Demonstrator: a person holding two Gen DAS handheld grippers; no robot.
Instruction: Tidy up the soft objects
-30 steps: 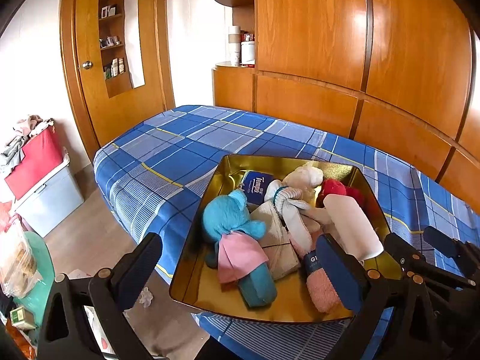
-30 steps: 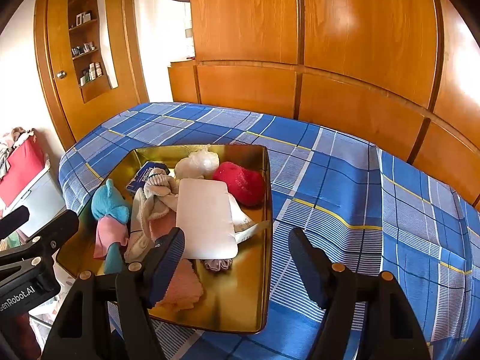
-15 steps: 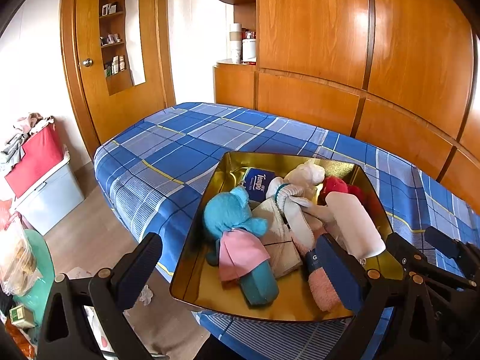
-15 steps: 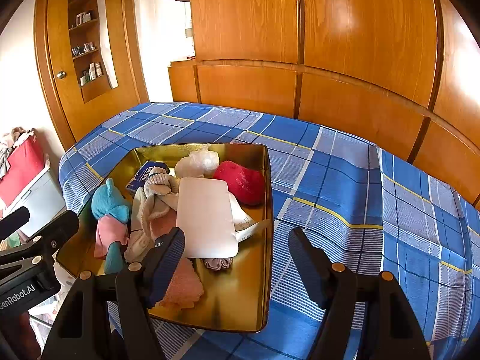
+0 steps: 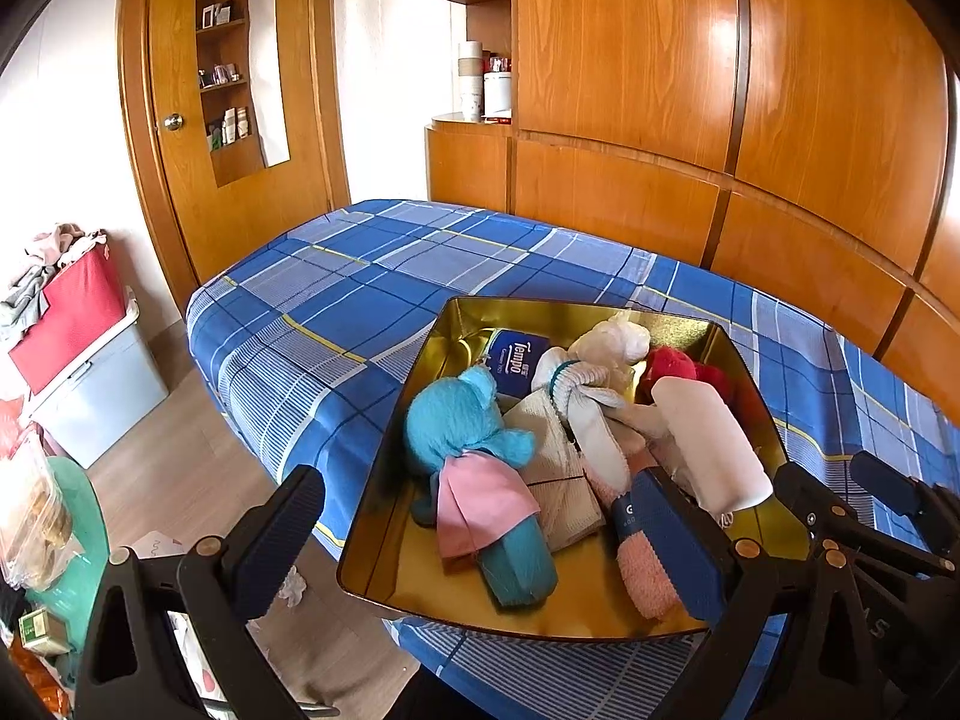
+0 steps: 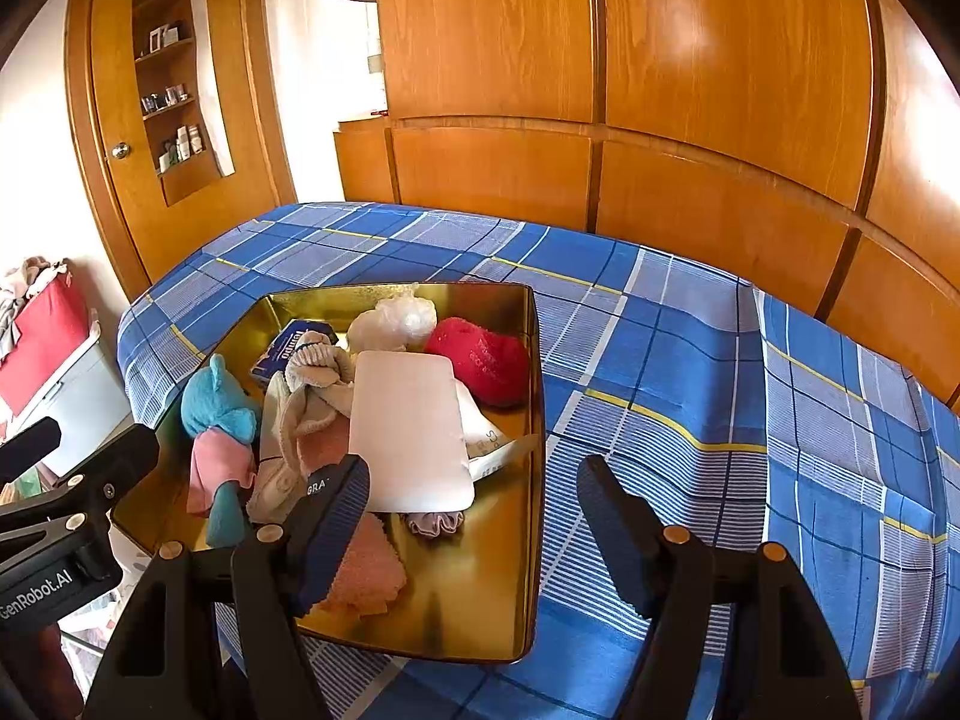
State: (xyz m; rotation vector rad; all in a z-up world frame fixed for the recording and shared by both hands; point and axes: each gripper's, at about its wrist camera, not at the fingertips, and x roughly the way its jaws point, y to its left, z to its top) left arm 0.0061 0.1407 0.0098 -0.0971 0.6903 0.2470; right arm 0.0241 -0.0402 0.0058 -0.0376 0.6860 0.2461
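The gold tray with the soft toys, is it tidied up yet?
Not yet. Nothing looks sorted: the blue plush toy, red plush, socks and white pack lie jumbled in the gold tray. Both tongs, left and right, hang open, holding nothing. Everything remains.

Free room and obstacles. The blue plaid bed point(image 6: 690, 360) lay bare from the gold tray's point(image 6: 536, 420) right rim to its far edge and right side, open to approach. Inside the tray, a white pad point(image 6: 411, 429), red plush point(image 6: 480, 360) and teal toy point(image 5: 462, 420) crowded the left and far parts; the near right corner was bare. Wooden wall panels point(image 6: 690, 180) bounded the bed's far edge.
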